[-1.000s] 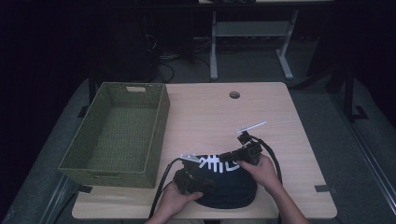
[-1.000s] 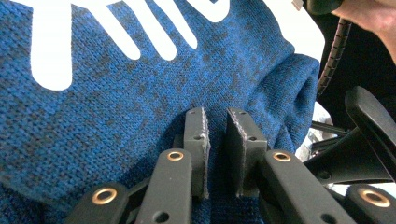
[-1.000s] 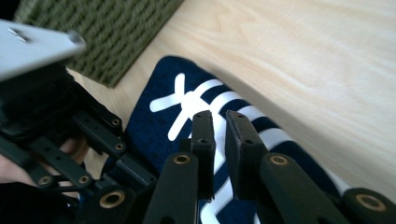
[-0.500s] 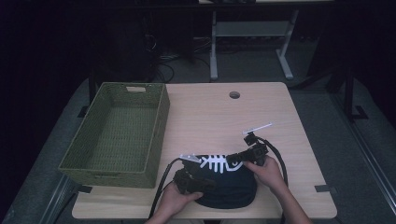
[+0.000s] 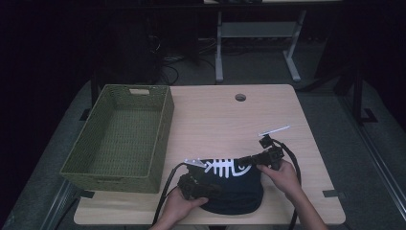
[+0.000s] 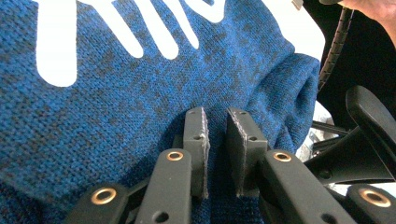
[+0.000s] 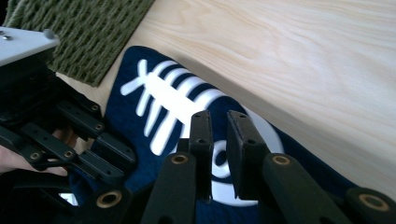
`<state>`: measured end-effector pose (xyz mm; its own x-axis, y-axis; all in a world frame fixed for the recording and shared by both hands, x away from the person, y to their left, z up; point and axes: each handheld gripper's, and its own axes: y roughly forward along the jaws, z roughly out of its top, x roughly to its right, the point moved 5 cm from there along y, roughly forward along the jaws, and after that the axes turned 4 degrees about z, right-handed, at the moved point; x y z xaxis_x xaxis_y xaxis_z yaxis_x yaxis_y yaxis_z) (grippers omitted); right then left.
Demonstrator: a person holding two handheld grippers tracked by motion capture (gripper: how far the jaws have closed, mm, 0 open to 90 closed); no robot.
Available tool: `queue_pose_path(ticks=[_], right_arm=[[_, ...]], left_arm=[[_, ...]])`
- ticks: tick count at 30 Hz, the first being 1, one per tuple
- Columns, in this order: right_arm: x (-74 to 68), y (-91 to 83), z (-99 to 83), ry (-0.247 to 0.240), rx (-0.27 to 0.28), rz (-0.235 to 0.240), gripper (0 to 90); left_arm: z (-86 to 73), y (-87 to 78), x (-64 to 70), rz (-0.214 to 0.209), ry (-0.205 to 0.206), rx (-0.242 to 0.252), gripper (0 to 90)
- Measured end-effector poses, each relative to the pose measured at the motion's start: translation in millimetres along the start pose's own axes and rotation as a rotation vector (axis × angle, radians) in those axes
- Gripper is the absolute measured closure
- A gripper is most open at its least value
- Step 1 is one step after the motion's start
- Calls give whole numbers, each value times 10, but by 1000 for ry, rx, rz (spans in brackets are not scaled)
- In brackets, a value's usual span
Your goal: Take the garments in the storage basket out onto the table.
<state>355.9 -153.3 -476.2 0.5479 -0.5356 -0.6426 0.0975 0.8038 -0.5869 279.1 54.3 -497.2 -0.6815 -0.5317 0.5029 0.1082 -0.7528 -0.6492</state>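
Both grippers [image 5: 210, 188] [image 5: 245, 160] stand nearly clenched over the shirt [image 5: 234, 189] at the table's [image 5: 268, 120] near edge; whether they grasp it, you cannot tell: lifting risks slippage.

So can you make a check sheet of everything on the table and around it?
Surface: light wooden table, round hole near its far edge.
Job's things: dark blue garment with a white fishbone print, bunched at the near edge.
Clutter: green woven basket, empty, at the table's left.
Grippers: left gripper and right gripper over the garment, fingers nearly closed; grip unclear.
Cables: black cable trails from the left gripper.
Surroundings: dark room, metal frame legs behind.
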Motion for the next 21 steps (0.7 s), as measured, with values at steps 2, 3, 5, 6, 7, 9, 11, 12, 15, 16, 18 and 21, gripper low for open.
queue_pose_path(ticks=[2,3,5,6,7,9,11,12,15,16,18,21], right_arm=[[48,-19,-27,11,-1,-8,805],[85,-21,-51,17,0,-11,814],[131,-9,-89,32,-5,-12,824],[131,-9,-89,32,-5,-12,824],[176,-8,-122,51,10,7,838],[210,-17,-144,68,15,19,846],[211,-23,-146,64,20,18,829],[211,-23,-146,64,20,18,829],[137,-47,-131,52,24,23,804],[48,-65,-127,37,31,54,796],[-34,-67,-140,29,28,68,793],[-138,-41,-169,10,20,99,789]], left_arm=[[2,0,-2,0,1,-1,780],[3,1,-3,-1,2,-1,780],[1,1,-3,-1,3,-1,781],[1,1,-3,-1,3,-1,780],[-1,0,-6,-1,5,-2,780],[-1,-1,-5,0,6,-2,780],[-2,-1,-5,-1,6,-2,780],[-2,-1,-5,-1,6,-2,780],[-5,-3,-1,0,9,1,779],[-6,-4,0,1,10,2,777],[-8,-4,3,3,11,6,776],[-6,-5,1,3,10,5,775]])
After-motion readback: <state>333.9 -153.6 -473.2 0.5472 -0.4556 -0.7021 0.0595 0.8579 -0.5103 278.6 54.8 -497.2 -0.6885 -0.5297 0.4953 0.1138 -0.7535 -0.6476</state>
